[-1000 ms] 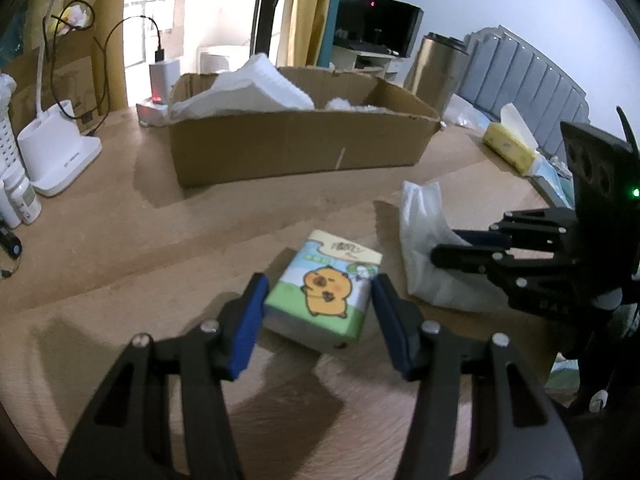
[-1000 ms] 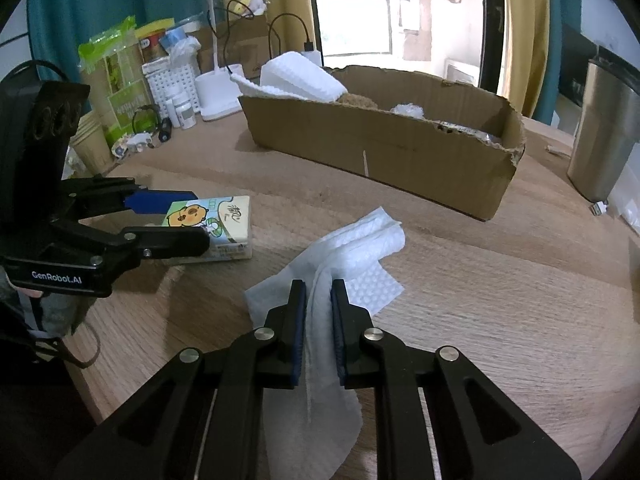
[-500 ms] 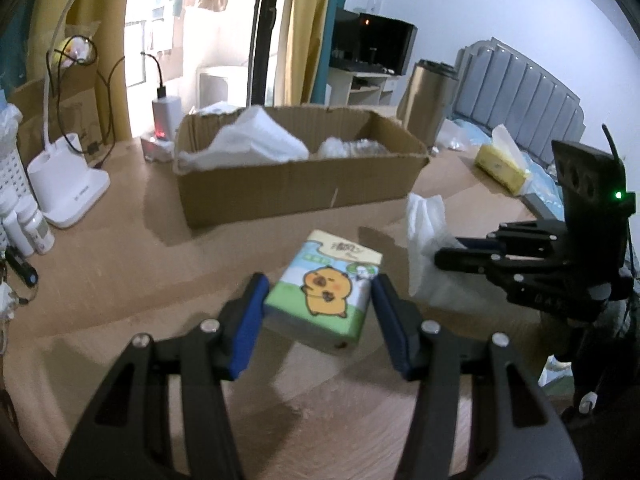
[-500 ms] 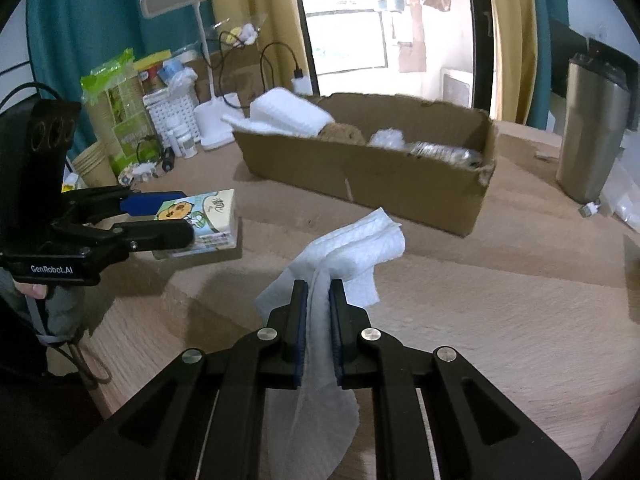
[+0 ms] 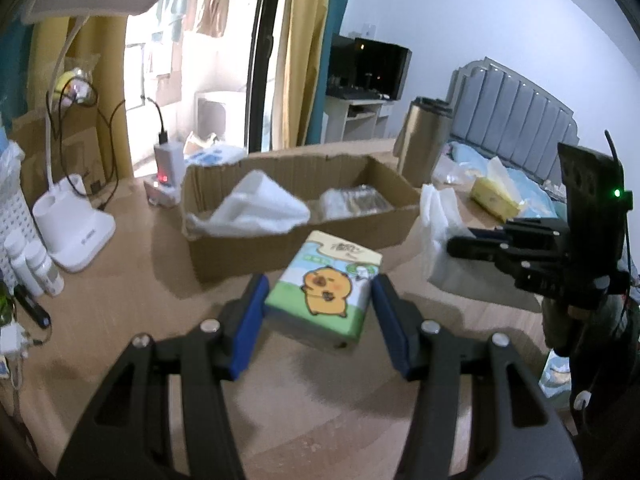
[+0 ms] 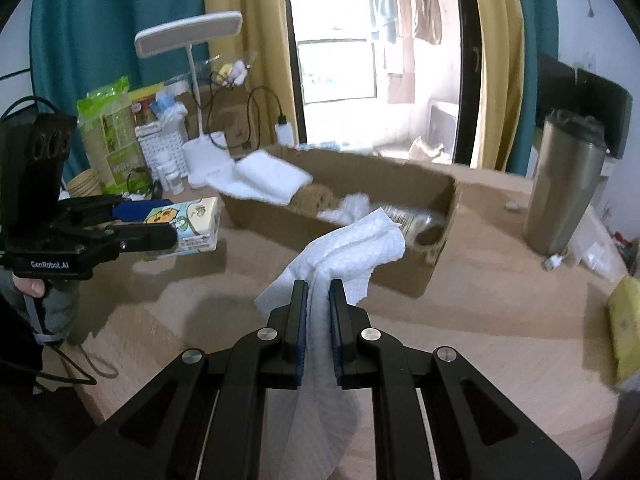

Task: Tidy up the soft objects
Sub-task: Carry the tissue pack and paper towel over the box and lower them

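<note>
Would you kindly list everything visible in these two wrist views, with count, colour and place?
tissue pack: one, green and white with orange cartoon animal, held above the table between the left gripper's pads
paper towel: one, white, pinched in the right gripper
cardboard box: one, brown, mid-table, white soft items inside
table: one, light wood
desk lamp: one, white, far left
steel tumbler: one, silver, right of box
yellow pack: one, far right
small bottles: white, left edge
left gripper: black, blue pads, closed on the pack
right gripper: black, shut on the towel
</note>
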A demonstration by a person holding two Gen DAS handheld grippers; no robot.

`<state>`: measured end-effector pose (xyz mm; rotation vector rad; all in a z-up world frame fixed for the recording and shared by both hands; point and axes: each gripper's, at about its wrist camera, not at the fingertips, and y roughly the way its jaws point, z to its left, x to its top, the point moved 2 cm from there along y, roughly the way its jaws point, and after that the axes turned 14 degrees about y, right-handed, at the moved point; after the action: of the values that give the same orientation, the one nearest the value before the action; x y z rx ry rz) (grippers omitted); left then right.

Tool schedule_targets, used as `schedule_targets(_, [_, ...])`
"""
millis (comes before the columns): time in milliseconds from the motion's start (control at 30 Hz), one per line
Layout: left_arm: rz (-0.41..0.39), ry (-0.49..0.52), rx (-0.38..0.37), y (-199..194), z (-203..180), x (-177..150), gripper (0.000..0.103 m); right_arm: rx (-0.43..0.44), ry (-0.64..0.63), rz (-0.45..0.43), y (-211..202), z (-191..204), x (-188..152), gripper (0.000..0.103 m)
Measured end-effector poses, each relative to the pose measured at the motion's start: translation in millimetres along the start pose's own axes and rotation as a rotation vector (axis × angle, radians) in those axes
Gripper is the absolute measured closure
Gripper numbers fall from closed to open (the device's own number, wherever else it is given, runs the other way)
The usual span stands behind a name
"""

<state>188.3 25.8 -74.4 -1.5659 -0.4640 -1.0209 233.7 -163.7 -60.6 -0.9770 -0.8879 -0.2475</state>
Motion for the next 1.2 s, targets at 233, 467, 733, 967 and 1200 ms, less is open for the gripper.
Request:
schedule_targets(233, [-0.043,0.032,0.024,-4,8,20,0.048,-0.017,-0.026,-0.052,-7,-1,22,0.091])
schedule_targets(467, [-0.079,0.028,0.03,-4,15,34,0.048,-0.018,-0.073,-0.084,-5,7,39,0.091])
schedule_targets(733, [-0.095,0.034,0.052,5,17,48,0.048,-0.027,-0.124,-0.116,-1,10,58,0.091])
schedule_targets(967, [-0.098,0.035,0.056,21,21,64,0.048,-0.048,-0.135,-0.139,10,2,77,0.091])
schedule_targets(1200, [-0.087,0.067,0.086,44,25,80,0.048,-0.058,-0.13,-0.131,30,-9,88,0.091])
